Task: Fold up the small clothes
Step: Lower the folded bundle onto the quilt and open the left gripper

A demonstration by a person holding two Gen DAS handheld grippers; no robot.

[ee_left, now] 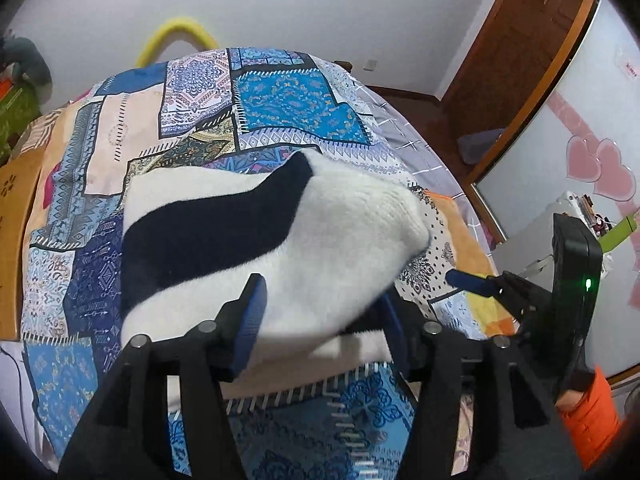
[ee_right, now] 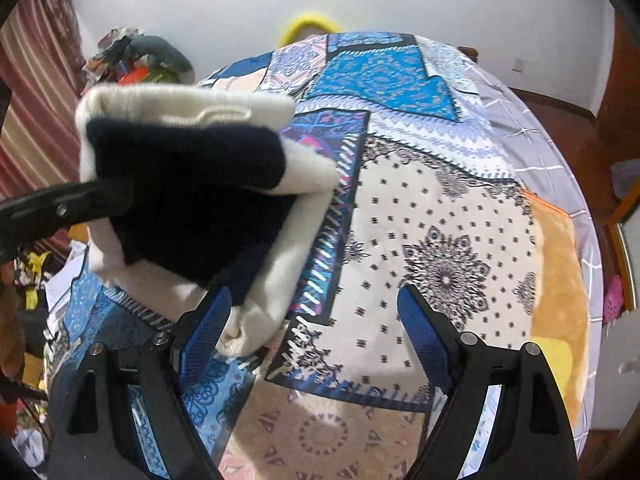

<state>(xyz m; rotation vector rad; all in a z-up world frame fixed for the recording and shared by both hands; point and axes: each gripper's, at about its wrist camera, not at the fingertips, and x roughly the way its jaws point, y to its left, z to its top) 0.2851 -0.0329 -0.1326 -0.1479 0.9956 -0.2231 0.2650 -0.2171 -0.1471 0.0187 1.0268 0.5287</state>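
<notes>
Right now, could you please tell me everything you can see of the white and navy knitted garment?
The knitted garment is small and soft, a fuzzy white knit crossed by a broad navy band; what kind of garment it is cannot be told. It looks folded or bunched, with layered edges in the right wrist view. It is lifted above the patchwork bedspread, gripped between the blue pads of the left gripper, whose jaws close on it. The right gripper stands open beside it, one pad near its lower edge.

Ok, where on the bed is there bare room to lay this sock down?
Free: the white dotted panel of the bedspread, right of the sock, and the blue patches beyond. Crowded: the bed's left edge, with piled clutter.
</notes>
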